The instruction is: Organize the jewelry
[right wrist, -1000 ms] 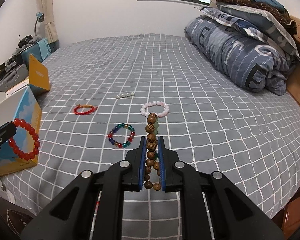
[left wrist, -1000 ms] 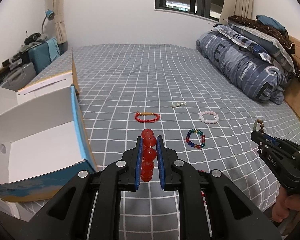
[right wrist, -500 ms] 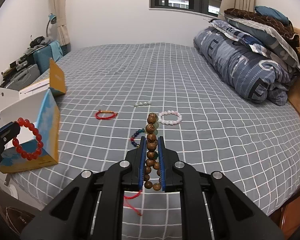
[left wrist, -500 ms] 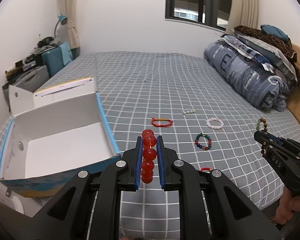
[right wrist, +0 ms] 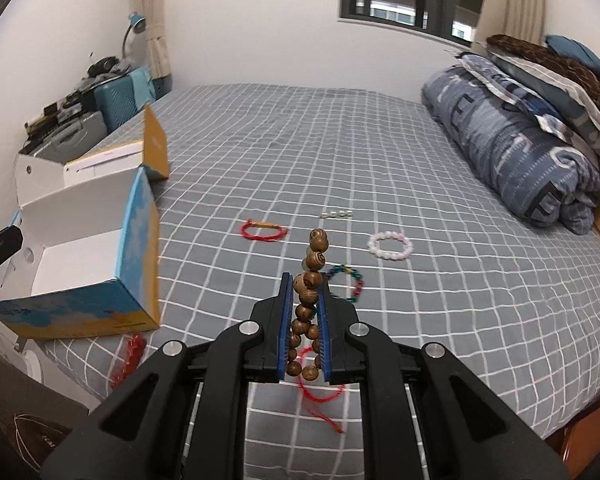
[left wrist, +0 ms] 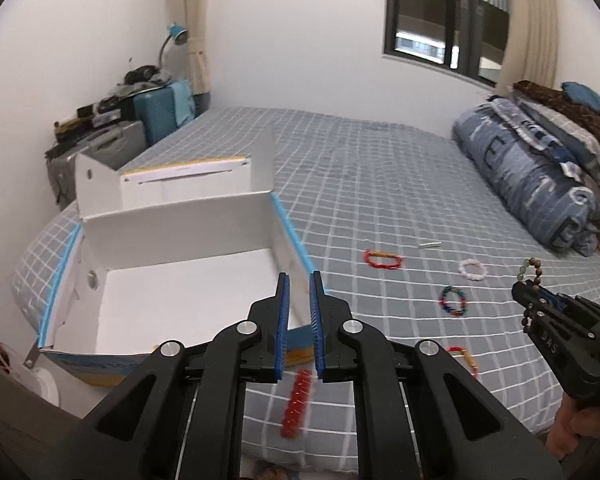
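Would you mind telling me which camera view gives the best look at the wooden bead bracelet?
The right wrist view: the wooden bead bracelet fills the centre, clamped in the right gripper, each grained bead distinct. The left wrist view shows it only small at the right edge, dangling from that gripper.

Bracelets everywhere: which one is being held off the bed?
The brown wooden-bead bracelet, pinched in the right hand-held gripper. The red, pink and multicoloured ones lie on the bed.

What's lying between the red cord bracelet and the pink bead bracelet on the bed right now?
In the right wrist view, a short row of small white beads lies between the red cord bracelet and pink bead bracelet, slightly farther back; otherwise bare bedsheet.
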`<state>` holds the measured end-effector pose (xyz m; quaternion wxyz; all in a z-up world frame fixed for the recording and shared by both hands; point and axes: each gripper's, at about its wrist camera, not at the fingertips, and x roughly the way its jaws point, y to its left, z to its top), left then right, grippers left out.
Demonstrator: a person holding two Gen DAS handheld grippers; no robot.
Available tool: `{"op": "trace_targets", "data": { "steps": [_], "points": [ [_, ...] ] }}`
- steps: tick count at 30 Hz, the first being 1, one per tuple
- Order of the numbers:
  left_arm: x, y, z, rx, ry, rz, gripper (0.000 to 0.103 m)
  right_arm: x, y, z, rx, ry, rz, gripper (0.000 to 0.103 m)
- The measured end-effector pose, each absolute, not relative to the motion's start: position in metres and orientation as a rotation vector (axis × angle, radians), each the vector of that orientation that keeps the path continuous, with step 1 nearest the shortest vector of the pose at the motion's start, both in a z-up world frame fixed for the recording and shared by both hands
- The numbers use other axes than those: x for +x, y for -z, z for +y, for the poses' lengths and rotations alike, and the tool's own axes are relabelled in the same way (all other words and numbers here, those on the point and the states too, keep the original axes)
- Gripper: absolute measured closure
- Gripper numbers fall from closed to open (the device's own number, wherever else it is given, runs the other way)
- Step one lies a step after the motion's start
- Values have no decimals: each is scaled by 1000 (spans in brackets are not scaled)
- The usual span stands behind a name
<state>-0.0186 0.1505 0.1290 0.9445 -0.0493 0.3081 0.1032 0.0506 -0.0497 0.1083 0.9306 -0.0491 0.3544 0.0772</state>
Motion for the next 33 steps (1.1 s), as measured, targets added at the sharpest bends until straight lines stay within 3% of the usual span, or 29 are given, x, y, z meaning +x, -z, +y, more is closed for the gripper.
{"op": "trace_targets", "data": {
  "steps": [9, 10, 12, 13, 19, 20, 22, 33],
  "points": [
    [-14, -104, 169, -122, -198, 707, 92, 64, -91, -14, -139, -209, 753, 92],
    [-16, -97, 167, -102, -195, 728, 87, 65, -89, -13, -140, -209, 757, 92],
    [-21, -83, 167, -111, -174, 748, 64, 65, -86, -14, -133, -215, 760, 92],
    [-23, -75, 168, -122, -171, 759, 47, 66, -85, -15, -134, -213, 763, 92],
    [-21, -35, 165, -89, -172, 834, 37, 64, -79, -23, -126, -217, 771, 92],
    [-20, -32, 164, -83, -167, 839, 29, 64, -78, -24, -130, -212, 772, 92],
    [-22, -25, 160, -67, -162, 835, 23, 63, -76, -29, -127, -209, 777, 92],
    [-8, 36, 152, -30, -180, 949, 23, 61, -71, -46, -116, -192, 789, 92]
  ]
}}
